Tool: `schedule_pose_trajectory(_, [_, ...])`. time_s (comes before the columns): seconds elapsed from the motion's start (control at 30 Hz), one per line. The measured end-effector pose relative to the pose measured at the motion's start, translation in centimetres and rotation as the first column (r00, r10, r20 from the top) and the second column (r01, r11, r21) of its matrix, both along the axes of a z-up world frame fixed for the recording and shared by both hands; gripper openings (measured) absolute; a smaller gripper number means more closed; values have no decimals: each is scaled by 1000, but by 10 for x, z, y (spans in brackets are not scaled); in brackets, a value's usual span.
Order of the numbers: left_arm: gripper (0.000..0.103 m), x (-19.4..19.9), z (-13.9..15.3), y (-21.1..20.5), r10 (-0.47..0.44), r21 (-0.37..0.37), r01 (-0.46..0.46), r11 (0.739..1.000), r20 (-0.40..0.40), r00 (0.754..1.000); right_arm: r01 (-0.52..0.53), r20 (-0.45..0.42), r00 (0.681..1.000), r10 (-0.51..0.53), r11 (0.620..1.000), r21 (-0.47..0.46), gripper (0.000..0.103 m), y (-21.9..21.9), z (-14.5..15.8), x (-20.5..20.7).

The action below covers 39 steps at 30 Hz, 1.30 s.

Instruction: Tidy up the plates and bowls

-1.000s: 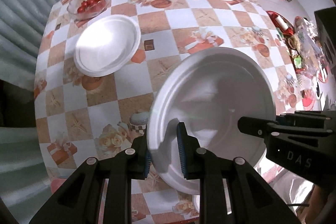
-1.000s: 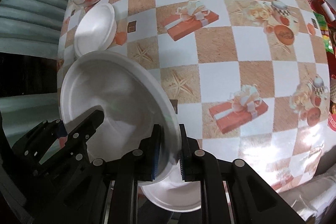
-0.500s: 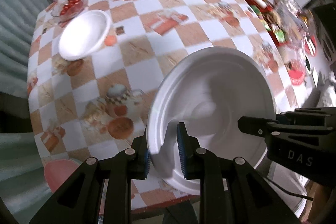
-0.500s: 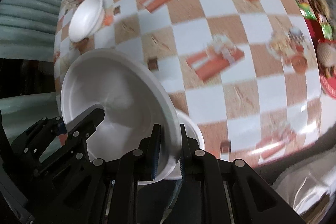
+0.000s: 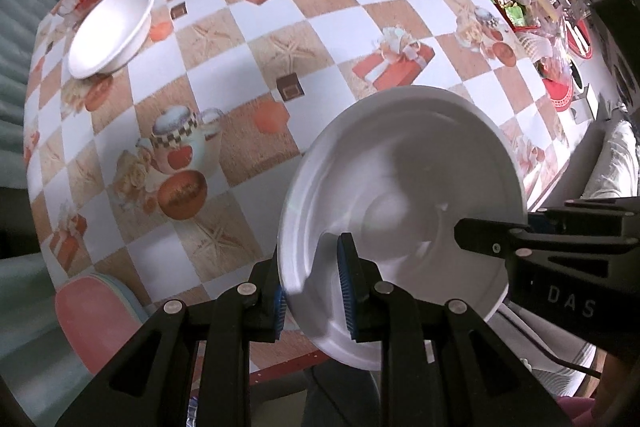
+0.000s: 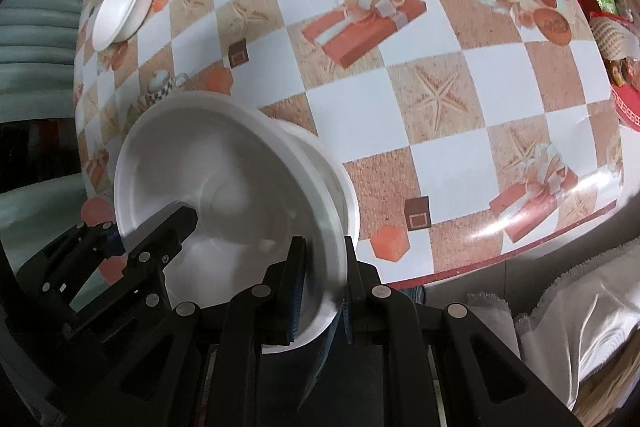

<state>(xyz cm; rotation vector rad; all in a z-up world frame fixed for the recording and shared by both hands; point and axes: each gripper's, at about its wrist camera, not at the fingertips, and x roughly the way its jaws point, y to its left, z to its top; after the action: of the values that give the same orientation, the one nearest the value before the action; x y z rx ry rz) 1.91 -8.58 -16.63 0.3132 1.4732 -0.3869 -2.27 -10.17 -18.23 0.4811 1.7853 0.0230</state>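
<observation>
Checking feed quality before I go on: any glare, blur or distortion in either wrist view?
Left wrist: strong fisheye bend, dark corners; the bowl is blown out white; shadow falls inside the held plate. Right wrist: same bend; glare streak on the tablecloth near the edge; the plate's rim looks slightly smeared.

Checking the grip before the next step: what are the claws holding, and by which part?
Both hold the same white plate by its rim: the left claw clamps the near left edge, the right claw the opposite edge.
</observation>
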Motion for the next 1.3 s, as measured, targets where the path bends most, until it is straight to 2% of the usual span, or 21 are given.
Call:
schedule_pose_trajectory(0.57, [27, -9, -22, -1, -7, 17, 7, 1000, -27, 1000, -16, -41, 999, 16, 1000, -7, 17, 4, -21, -4])
schedule_pose_trajectory(0.63, [36, -10, -23, -1, -8, 26, 9, 1000, -26, 1000, -20, -42, 999, 19, 1000, -11, 17, 4, -22, -3])
schedule_pose_trajectory(0.7, [61, -10, -23, -1, -7, 35, 8, 999, -15, 1000, -25, -46, 999, 25, 1000, -8, 17, 5, -24, -1])
schedule_pose_trajectory(0.77, [70, -10, -21, 0, -5, 48, 5, 999, 5, 1000, -29, -50, 998, 28, 1000, -10, 17, 4, -24, 0])
schedule_pose_trajectory(0.87, [74, -9, -19, 3, -1, 56, 1, 998, 11, 1000, -24, -56, 998, 22, 999, -24, 18, -1, -24, 0])
schedule_pose_trajectory(0.9, [80, -8, -19, 4, 4, 65, -4, 998, 3, 1000, -19, -56, 998, 18, 999, -27, 26, -3, -23, 1])
schedule_pose_trajectory(0.93, [80, -7, -20, 6, 13, 69, -13, 998, -4, 1000, -15, -55, 998, 14, 999, -30, 40, -5, -22, 2])
schedule_pose_trajectory(0.97, [80, -5, -19, 10, 27, 63, -27, 998, -2, 1000, -9, -49, 999, 7, 999, -34, 79, -8, -20, 4])
schedule_pose_trajectory(1.0, [81, -4, -18, 13, 40, 66, -40, 997, 6, 999, 3, -36, 999, -4, 999, -34, 102, -12, -18, 5])
schedule_pose_trajectory(1.13, [91, 5, -13, 33, 122, 77, -124, 989, 39, 992, 17, -9, 1000, -17, 999, -43, 102, -25, -11, 13])
schedule_pose_trajectory(1.3, [91, 21, -10, 63, 233, 65, -234, 970, 15, 972, 0, 1, 1000, 0, 996, -84, 102, -33, -6, 33])
